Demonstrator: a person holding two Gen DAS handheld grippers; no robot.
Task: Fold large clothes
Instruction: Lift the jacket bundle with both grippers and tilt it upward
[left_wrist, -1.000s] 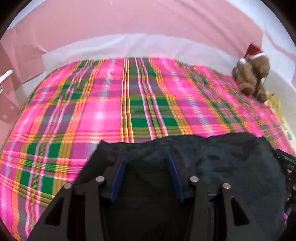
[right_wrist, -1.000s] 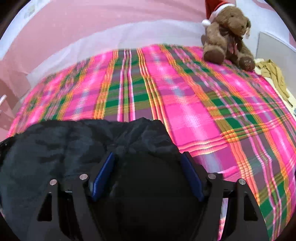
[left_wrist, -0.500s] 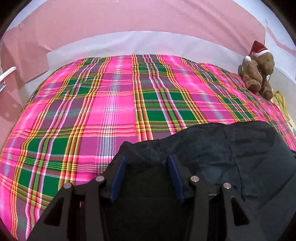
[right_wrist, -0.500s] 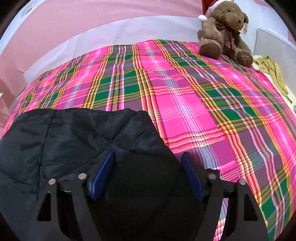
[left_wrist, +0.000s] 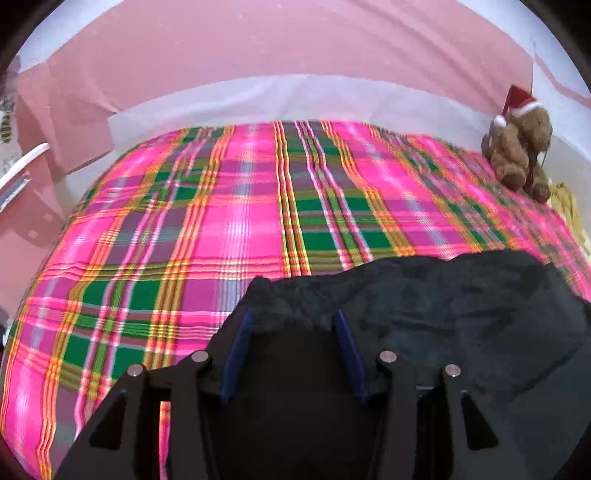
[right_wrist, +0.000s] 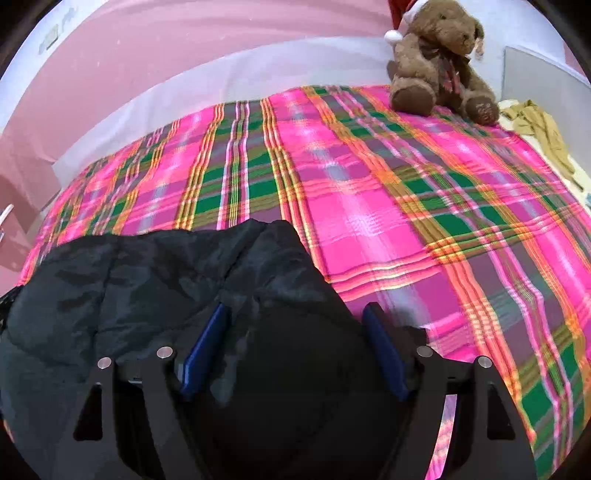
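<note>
A large black garment (left_wrist: 461, 310) lies over the near part of a bed with a pink, green and yellow plaid cover (left_wrist: 240, 229). My left gripper (left_wrist: 291, 317) holds a bunched corner of it between its blue pads (left_wrist: 236, 350). In the right wrist view the same garment (right_wrist: 129, 288) spreads to the left. My right gripper (right_wrist: 295, 314) has thick folds of it between its blue pads (right_wrist: 205, 347); the jaws stand wide around the cloth. The fingertips are buried in fabric in both views.
A brown teddy bear with a Santa hat (right_wrist: 439, 62) sits at the far right corner of the bed and also shows in the left wrist view (left_wrist: 521, 147). A crumpled yellow cloth (right_wrist: 543, 129) lies beside it. A pink wall (left_wrist: 258, 55) stands behind the bed.
Both grippers keep their hold on the black garment. The views shifted with motion blur; the garment's edge has moved a little farther over the plaid cover.
</note>
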